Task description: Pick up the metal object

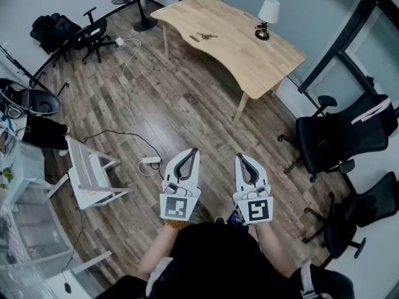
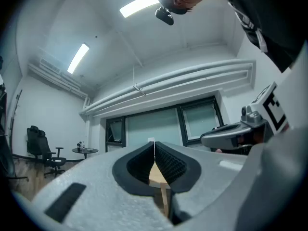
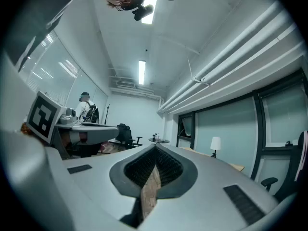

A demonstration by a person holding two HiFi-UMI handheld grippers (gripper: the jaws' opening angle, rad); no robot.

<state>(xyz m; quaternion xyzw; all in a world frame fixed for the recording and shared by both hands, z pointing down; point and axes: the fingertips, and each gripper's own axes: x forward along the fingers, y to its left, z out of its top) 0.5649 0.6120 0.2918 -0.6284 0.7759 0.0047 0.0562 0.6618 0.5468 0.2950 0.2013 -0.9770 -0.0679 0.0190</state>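
Grey left gripper point(image 1: 192, 152) and grey right gripper point(image 1: 240, 158), two in all, point level with jaws together and empty, well apart from the light wooden bench point(image 1: 249, 61). One small dark metal object point(image 1: 204, 37) lies near its near edge, and one white-shaded lamp point(image 1: 267, 17) stands by its far edge. The approach looks not yet begun; the next move calls for closing in and opening a gripper.

Bright, even light from ceiling strips point(image 2: 139, 5), w/ glare blooming round them. Only soft, faint shadows on floor point(image 1: 187, 104). Heavy fisheye bend + dark vignette at edges, all 3 views. Sharp mid-frame, no motion blur.
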